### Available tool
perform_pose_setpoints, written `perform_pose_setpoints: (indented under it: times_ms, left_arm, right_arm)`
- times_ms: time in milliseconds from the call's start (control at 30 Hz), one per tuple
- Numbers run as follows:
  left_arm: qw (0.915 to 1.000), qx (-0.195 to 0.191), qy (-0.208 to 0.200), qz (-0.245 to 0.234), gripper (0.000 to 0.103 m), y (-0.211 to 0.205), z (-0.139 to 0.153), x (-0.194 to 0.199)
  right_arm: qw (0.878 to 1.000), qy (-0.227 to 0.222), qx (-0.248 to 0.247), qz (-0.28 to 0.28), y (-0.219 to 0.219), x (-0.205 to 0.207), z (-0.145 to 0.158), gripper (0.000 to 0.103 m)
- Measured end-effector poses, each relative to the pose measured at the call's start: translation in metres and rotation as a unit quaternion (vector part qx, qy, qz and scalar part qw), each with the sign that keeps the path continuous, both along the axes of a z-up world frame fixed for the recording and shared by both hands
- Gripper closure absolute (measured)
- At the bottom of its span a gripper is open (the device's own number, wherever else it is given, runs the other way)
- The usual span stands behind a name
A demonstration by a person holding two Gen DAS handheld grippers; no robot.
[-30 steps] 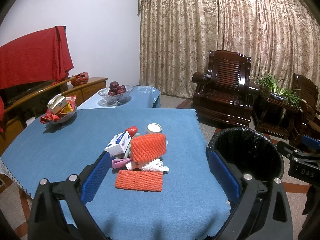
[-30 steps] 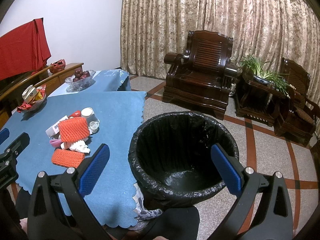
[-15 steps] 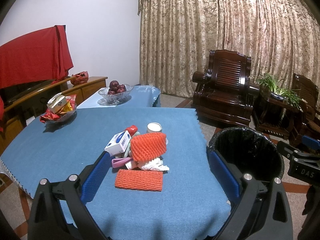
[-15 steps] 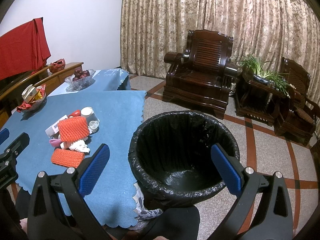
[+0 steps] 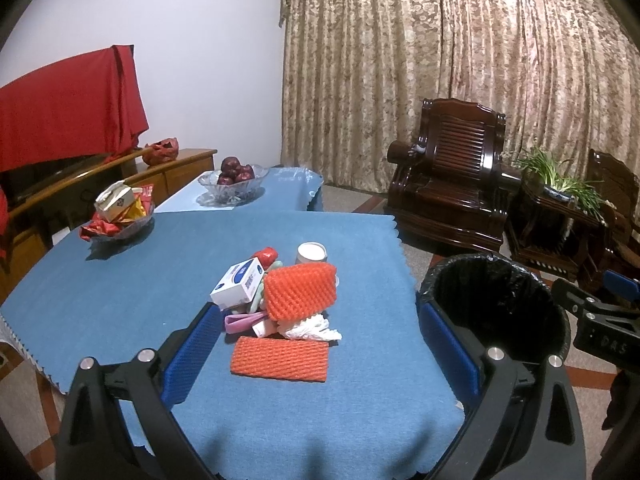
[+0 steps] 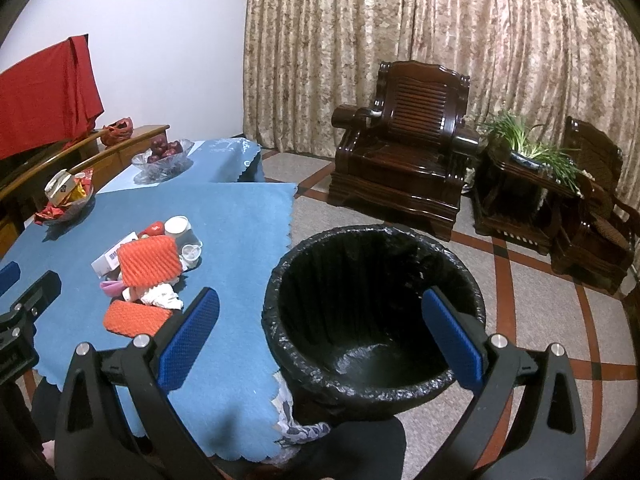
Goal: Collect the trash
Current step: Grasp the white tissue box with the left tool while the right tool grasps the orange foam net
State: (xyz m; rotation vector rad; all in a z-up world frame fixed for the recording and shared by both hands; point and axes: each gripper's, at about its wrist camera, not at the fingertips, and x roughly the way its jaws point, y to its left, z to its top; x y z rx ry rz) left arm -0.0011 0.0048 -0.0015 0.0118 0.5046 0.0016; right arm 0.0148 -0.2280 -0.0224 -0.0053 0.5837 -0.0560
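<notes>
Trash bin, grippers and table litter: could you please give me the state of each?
Trash bin: lined with black bag, looks empty.
Left gripper: open, holding nothing.
Right gripper: open, holding nothing.
Flat orange foam net: lying flat on tablecloth.
White paper cup: tipped on its side.

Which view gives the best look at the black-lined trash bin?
The right wrist view: the trash bin fills the middle, with its whole rim and the liner's bottom visible. In the left wrist view the bin sits at the right edge, partly behind the left hand-held gripper's finger, its bottom unseen.
</notes>
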Motion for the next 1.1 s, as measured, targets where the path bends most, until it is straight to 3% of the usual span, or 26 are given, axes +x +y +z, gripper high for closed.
perform_pose_setpoints:
  times_ms: [100,567,800,1100]
  left_arm:
    - [1.0000,-0.001,0.000,0.010,0.006,0.013,-0.015,0.010]
    - [0.9953,0.017,0.002,0.095,0.007,0.095,-0.033,0.054]
    - [0.9938,0.023,0.023,0.106,0.009,0.124,-0.056,0.081]
    - [0.9919,0.004,0.045,0.118,0.010,0.158,-0.080,0.109]
  right_arm:
    - [1.000,-0.001,-0.001,0.005,0.008,0.009,0.000,0.005]
    - [0.998,0.004,-0.001,0.070,0.069,0.073,-0.021,0.005]
    - [0.994,0.013,-0.002,0.110,0.113,0.115,-0.040,0.005]
    - [0.985,0.034,0.005,0.170,0.177,0.157,-0.066,0.007]
